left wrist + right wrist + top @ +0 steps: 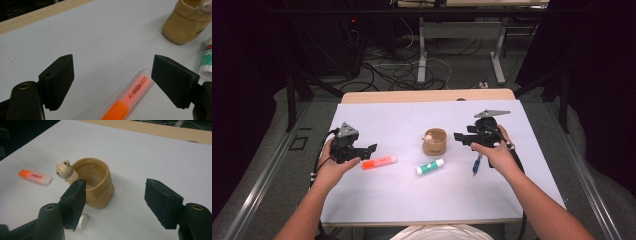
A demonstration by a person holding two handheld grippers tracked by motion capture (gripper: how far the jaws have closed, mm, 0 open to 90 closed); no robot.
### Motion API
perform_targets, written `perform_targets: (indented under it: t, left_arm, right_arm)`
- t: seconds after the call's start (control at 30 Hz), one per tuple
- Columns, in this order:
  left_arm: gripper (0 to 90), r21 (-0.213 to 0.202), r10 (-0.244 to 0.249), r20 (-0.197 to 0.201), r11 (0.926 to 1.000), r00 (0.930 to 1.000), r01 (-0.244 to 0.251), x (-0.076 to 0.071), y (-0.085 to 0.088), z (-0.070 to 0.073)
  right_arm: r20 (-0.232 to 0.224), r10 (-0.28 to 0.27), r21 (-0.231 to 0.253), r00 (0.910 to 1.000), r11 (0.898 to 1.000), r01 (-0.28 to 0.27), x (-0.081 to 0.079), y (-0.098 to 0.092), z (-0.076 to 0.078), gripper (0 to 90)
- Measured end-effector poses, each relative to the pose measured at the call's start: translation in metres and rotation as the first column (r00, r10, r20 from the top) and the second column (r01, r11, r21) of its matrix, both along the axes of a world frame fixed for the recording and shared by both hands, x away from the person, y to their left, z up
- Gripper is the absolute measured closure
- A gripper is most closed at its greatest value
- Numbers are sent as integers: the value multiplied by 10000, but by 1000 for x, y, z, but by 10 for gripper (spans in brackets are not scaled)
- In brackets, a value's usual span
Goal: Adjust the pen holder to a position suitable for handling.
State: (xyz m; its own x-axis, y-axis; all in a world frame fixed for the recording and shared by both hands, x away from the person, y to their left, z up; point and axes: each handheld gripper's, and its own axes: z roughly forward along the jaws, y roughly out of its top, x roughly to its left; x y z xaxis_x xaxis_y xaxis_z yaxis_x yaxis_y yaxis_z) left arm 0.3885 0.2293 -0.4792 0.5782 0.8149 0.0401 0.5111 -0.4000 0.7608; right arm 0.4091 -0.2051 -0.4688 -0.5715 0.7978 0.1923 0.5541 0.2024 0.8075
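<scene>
An orange highlighter (379,162) with a clear cap lies on the white table (412,200). My left gripper (372,148) hovers just left of it. In the left gripper view the gripper (112,65) is open, and the highlighter's (130,96) capped end lies on the table low between the jaws, close to the right one, unpressed. A tan soft cup (435,141) with a small bear figure on its rim stands mid-table. My right gripper (459,137) is open to its right. In the right gripper view the gripper (115,185) holds nothing, and the cup (96,182) stands beyond its left jaw.
A white and green glue stick (430,167) lies in front of the cup, with its end (82,222) showing by my right gripper's left jaw. A blue pen (476,164) lies under the right hand. The table's wooden far edge (427,95) borders a floor with cables.
</scene>
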Motion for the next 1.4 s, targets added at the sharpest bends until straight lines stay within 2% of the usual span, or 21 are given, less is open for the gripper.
perform_targets:
  t: [0.1, 0.17, 0.27, 0.4, 0.5, 0.6, 0.67, 0.7, 0.77, 0.8, 0.83, 0.97, 1.03, 1.1, 1.2, 1.33, 1.4]
  left_arm:
    - [194, 23, -67, -145, 10000, 9999, 67, 3, 0, 4]
    - [197, -242, 58, -314, 9997, 9995, -66, 5, 2, 6]
    - [199, -517, -11, -556, 9987, 9985, -17, 9, 5, 8]
    - [204, -627, -241, -822, 9979, 9963, 189, 15, 8, 8]
    - [206, -701, -129, -814, 9975, 9966, 72, 19, 8, 6]
    - [211, -524, -253, -977, 9984, 9949, 202, 22, 10, 7]
    - [211, -430, -245, -671, 9988, 9974, 217, 23, 9, 5]
    - [211, -355, -298, -752, 9990, 9967, 272, 24, 9, 5]
    - [205, -98, -608, -831, 9981, 9947, 602, 24, 9, 5]
    - [182, 107, -849, -838, 9962, 9929, 861, 24, 9, 5]
    - [159, 257, -896, -758, 9954, 9931, 918, 23, 8, 5]
    - [177, 880, -1204, -775, 9880, 9897, 1270, 23, 4, 5]
    - [201, 1167, -1464, -801, 9810, 9860, 1551, 23, 1, 4]
    - [235, 1517, -1766, -784, 9706, 9812, 1868, 23, -1, 4]
    - [247, 1710, -2002, -704, 9627, 9772, 2095, 23, -3, 2]
    - [273, 1989, -2220, -877, 9513, 9711, 2355, 23, -4, 0]
    - [280, 2138, -2372, -1030, 9432, 9660, 2544, 25, -5, -1]
  right_arm:
    - [251, 53, -146, 9997, 9999, -50, -8, -6, -2, 292]
    - [201, 13, -116, 9998, 9999, -11, -12, -10, -4, 282]
    - [254, -34, -129, 9997, 9999, 38, -18, -17, -6, 265]
    - [97, -81, -86, 9999, 9999, 82, -23, -26, -10, 263]
    - [-2, -154, -63, 9999, 9999, 154, -25, -33, -15, 261]
    - [-46, -288, 6, 9996, 9996, 288, -26, -39, -18, 259]
    - [-58, -346, 103, 9994, 9993, 347, -26, -42, -19, 259]
    - [-59, -379, 123, 9993, 9992, 380, -27, -43, -20, 258]
    - [-144, -438, 160, 9989, 9989, 441, -27, -46, -21, 256]
    - [-113, -439, 189, 9990, 9988, 441, -27, -46, -22, 256]
    - [-224, -498, 240, 9985, 9984, 504, -28, -47, -22, 256]
    - [-257, -547, 253, 9982, 9981, 553, -29, -48, -25, 253]
    - [-170, -509, 179, 9986, 9985, 512, -28, -49, -26, 253]
    - [-134, -494, 146, 9987, 9987, 496, -28, -49, -26, 253]
    - [-147, -494, 143, 9987, 9987, 496, -28, -49, -27, 253]
    - [-212, -481, 120, 9986, 9988, 484, -29, -49, -28, 253]
    - [-234, -470, 92, 9986, 9988, 472, -29, -49, -28, 253]
